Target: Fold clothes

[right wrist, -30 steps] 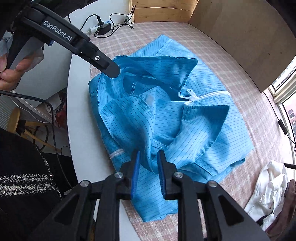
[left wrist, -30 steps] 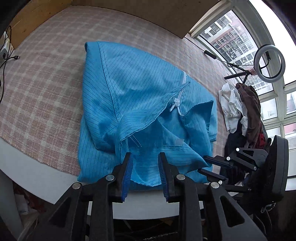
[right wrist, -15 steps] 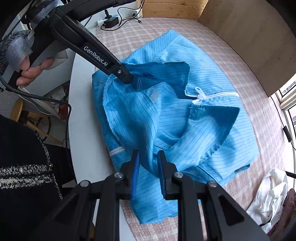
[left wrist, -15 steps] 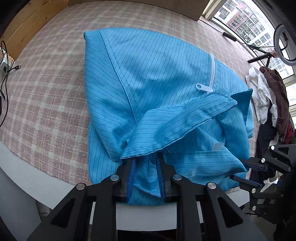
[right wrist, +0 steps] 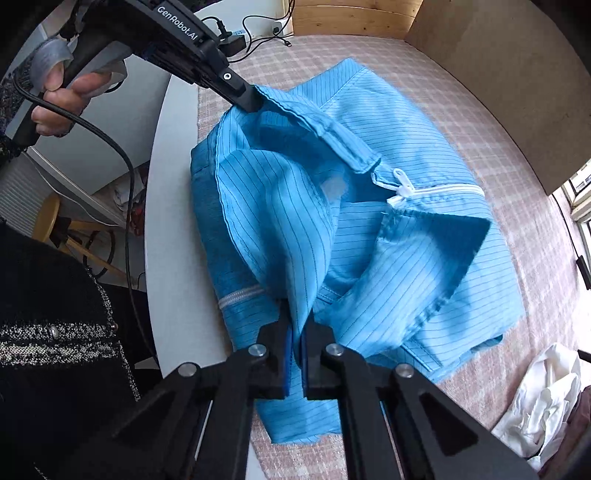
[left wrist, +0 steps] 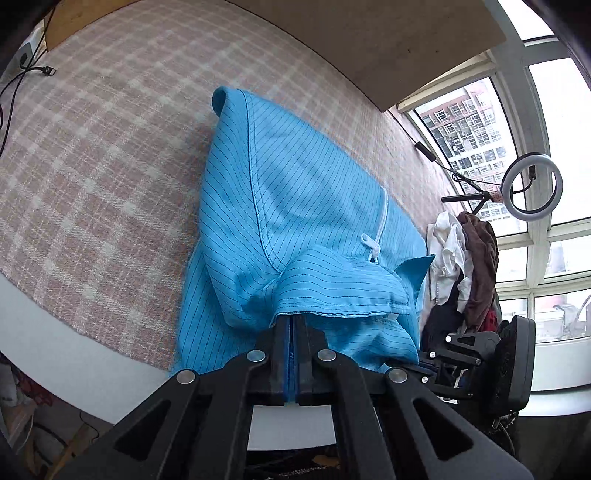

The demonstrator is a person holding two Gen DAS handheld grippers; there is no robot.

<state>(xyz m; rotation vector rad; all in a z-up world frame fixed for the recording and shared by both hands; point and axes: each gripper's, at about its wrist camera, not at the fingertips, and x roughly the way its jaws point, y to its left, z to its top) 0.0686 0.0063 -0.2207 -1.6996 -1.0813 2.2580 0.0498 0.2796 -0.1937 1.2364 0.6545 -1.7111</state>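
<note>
A blue striped jacket (left wrist: 295,206) with a white zipper (right wrist: 436,190) lies bunched on the pink checked tablecloth (left wrist: 92,155). My left gripper (left wrist: 294,325) is shut on a hem of the jacket (right wrist: 424,122) at its near edge; from the right wrist view the same gripper (right wrist: 255,101) holds the collar edge up off the table, a person's hand behind it. My right gripper (right wrist: 298,321) is shut on a fold of blue cloth near the table's front edge. In the left wrist view the right gripper (left wrist: 417,367) sits low at the right.
A heap of white, brown and dark clothes (left wrist: 461,258) lies at the table's right end, white cloth (right wrist: 543,398) showing there too. A ring light (left wrist: 532,192) stands by the window. Cables and a power strip (right wrist: 258,29) lie at the far corner. The white table rim (right wrist: 162,184) is bare.
Both grippers closed from a small gap onto the jacket's cloth. The left gripper first moved in over the hem, then drew back and lifted it, pulling the collar edge up.
</note>
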